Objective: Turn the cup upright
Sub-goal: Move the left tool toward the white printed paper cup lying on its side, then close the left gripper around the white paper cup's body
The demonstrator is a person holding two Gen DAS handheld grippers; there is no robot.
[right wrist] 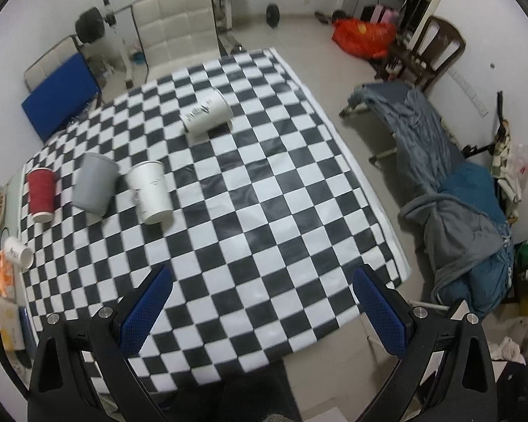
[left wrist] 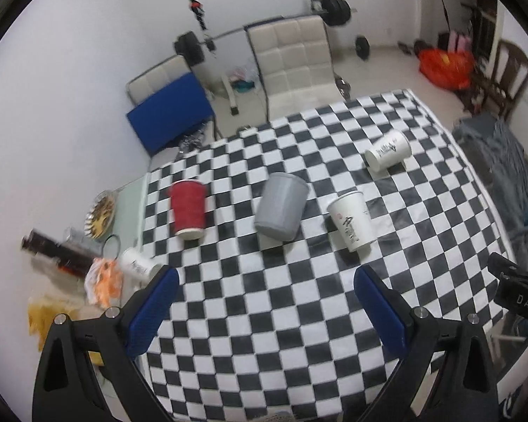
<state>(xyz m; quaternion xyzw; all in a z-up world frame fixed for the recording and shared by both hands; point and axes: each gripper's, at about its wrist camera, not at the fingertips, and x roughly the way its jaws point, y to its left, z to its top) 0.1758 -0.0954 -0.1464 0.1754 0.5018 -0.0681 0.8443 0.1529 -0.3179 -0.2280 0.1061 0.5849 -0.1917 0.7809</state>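
On the checkered tablecloth [left wrist: 264, 316] in front of us, four cups lay apart from one another: a red cup [left wrist: 188, 208] at the left, a grey cup [left wrist: 280, 210] near the middle, a white printed cup [left wrist: 351, 221] just right of it, and a second white cup [left wrist: 387, 150] lying on its side farther back toward the right edge. The first three seemed to stand mouth-down or tilted over, though the fisheye curve made it hard to be sure which. We held our left gripper [left wrist: 266, 281] above the near part of the cloth with its blue-padded jaws spread wide and nothing between them; our right gripper [right wrist: 263, 281] hung likewise, wide apart and empty, over the near right part of the cloth. We judged that the task had barely begun, with no cup yet touched. The next move would call for choosing one cup, bringing a gripper down around its wall, closing gently so the thin side did not crush, then lifting and rotating it mouth-up. Nothing lay between the grippers and the cups. Beyond the cloth's left edge were another small white cup [left wrist: 139, 263], a dark bottle [left wrist: 56, 251], a patterned plate [left wrist: 100, 216] and an orange-and-white wrapper [left wrist: 103, 281]. Behind the table stood a cream chair [left wrist: 295, 59] and a barbell [left wrist: 264, 24].
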